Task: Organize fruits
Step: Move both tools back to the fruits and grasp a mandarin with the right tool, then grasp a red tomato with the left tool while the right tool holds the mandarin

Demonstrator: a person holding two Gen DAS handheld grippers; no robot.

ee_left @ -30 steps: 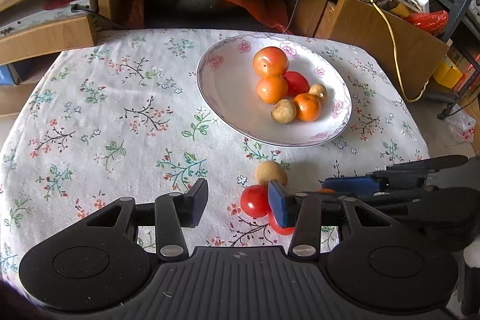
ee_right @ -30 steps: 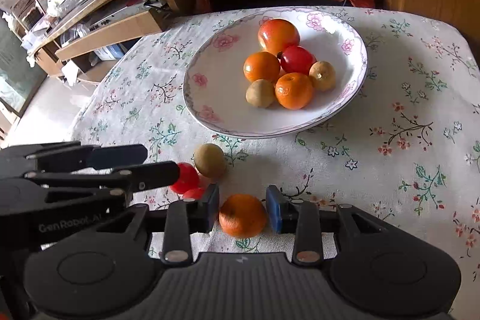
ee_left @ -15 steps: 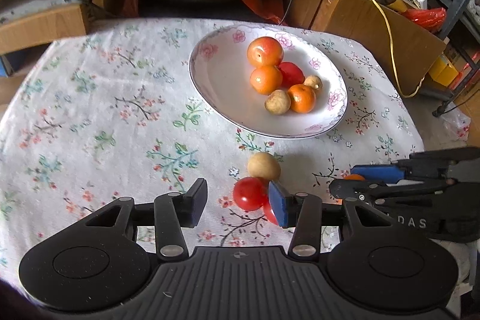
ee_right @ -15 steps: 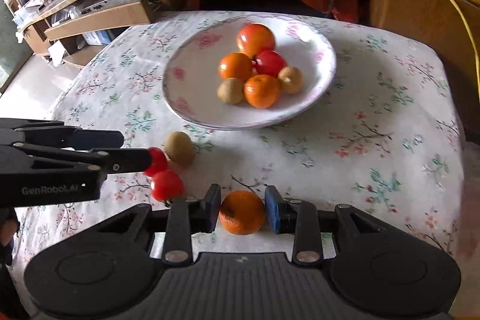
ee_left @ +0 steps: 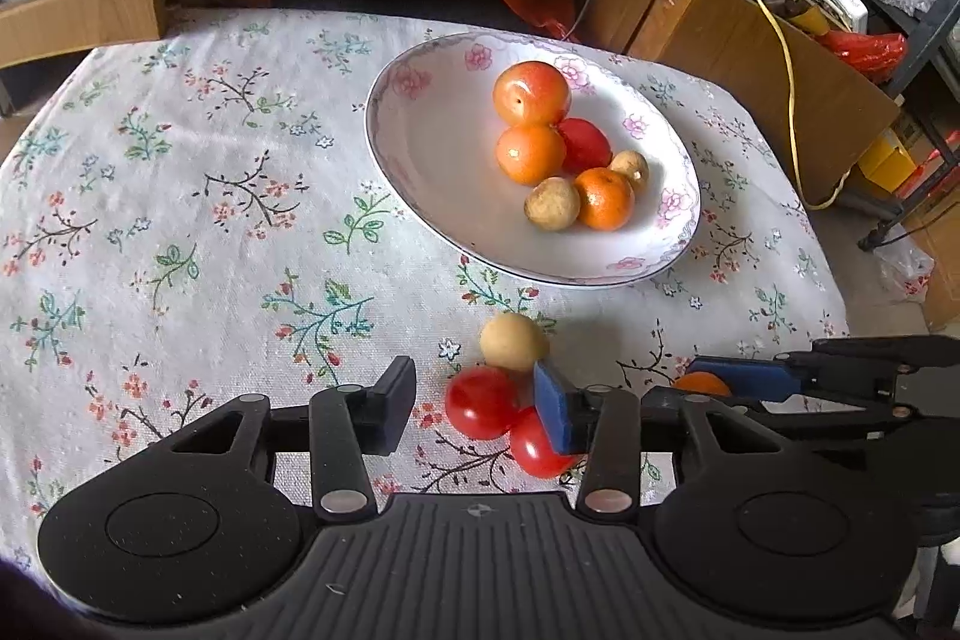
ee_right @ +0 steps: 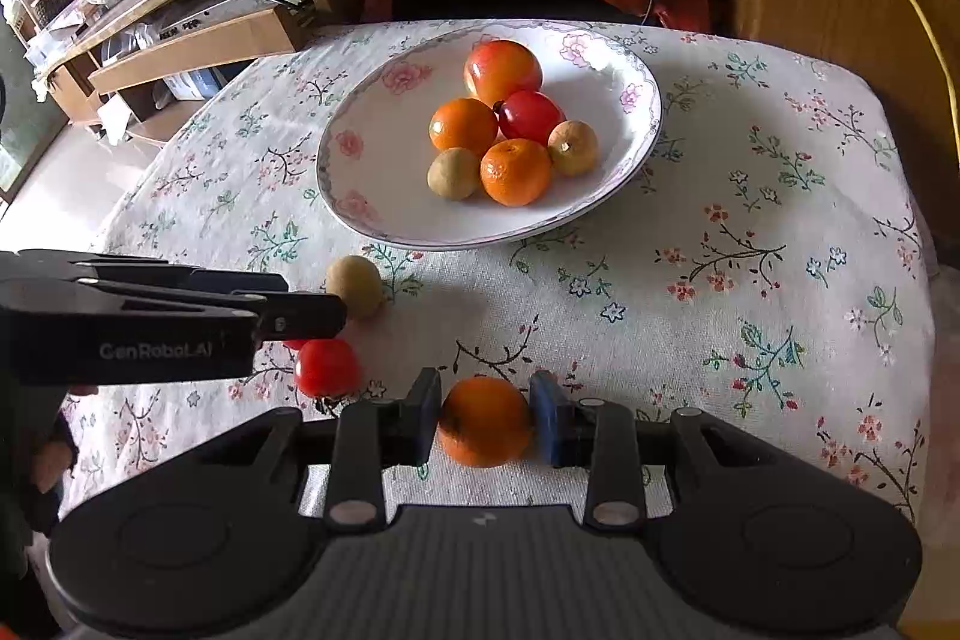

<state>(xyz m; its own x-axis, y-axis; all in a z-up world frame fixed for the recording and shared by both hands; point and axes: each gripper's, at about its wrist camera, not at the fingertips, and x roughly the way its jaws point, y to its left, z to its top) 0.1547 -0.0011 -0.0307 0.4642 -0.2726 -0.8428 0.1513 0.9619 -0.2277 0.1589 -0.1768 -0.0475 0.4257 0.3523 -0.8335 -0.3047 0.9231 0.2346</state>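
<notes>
Right gripper (ee_right: 485, 419) jaws clamping orange (ee_right: 485, 421)

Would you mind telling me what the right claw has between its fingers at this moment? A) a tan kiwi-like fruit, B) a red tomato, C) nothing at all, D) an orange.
D: in the right wrist view the right claw has its two pads against the sides of an orange, while the red tomato and the tan fruit lie on the tablecloth by the left claw.

Floral tablecloth (ee_right: 750, 220), pink-flowered white plate (ee_right: 372, 160)
</notes>
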